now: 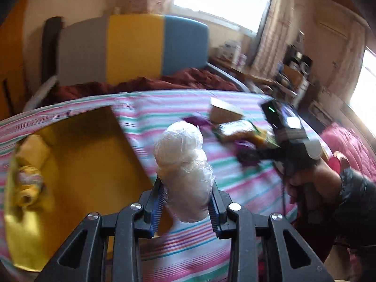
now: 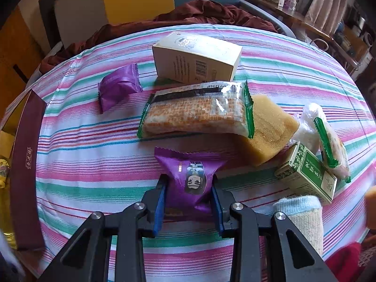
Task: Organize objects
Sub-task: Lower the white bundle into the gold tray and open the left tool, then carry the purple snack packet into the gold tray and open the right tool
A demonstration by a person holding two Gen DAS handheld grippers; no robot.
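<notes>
My left gripper is shut on a white bundle wrapped in clear plastic and holds it above the striped cloth, just right of a yellow-lined box. My right gripper is shut on a purple snack packet lying on the cloth. Beyond it lie a green-edged cracker pack, a second purple packet, a cream carton, a tan sponge block, a green box and a small wrapped snack.
The yellow-lined box holds yellow packets; its maroon wall stands at the left edge of the right wrist view. A rolled sock lies near the right fingers. The right gripper and hand show in the left view. A headboard and dark red blanket lie behind.
</notes>
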